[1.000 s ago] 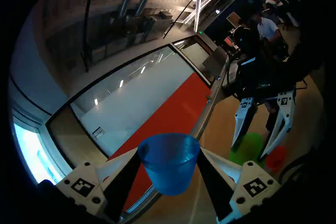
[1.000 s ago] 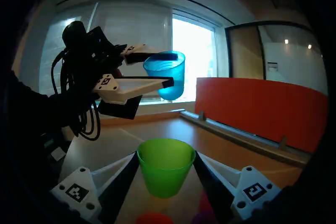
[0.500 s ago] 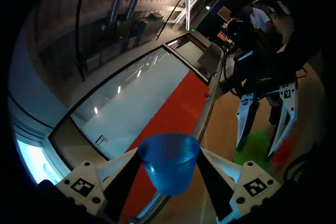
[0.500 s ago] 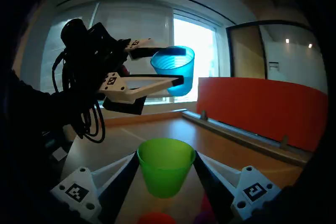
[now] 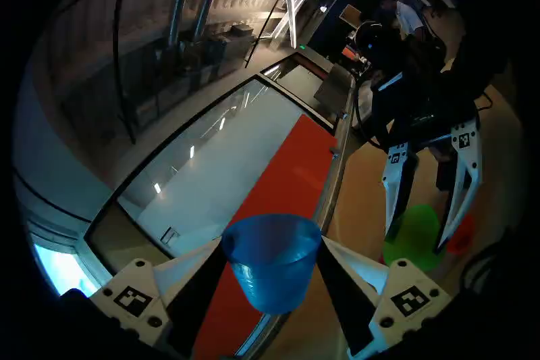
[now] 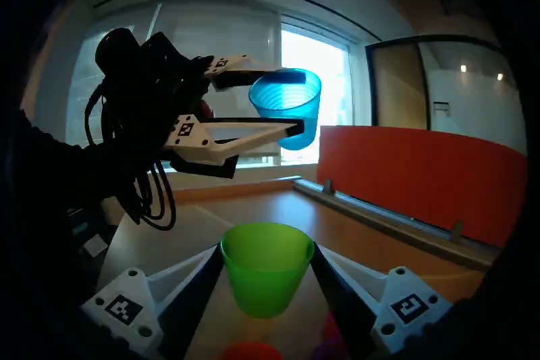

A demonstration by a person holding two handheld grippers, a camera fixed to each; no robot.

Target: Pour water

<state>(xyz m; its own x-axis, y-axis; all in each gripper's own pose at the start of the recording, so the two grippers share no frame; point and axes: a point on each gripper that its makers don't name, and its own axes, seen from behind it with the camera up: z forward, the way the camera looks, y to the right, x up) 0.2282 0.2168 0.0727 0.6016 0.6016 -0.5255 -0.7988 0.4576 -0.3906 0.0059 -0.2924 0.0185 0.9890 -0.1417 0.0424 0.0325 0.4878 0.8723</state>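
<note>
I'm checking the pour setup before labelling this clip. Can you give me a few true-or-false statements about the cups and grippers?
1. The left gripper is shut on the blue cup. True.
2. The green cup stands free, held by nothing. False: the right gripper is shut on it.
3. In the right gripper view, the blue cup is tilted so its inside shows. True.
4. The partition is blue. False: it is red.
</note>
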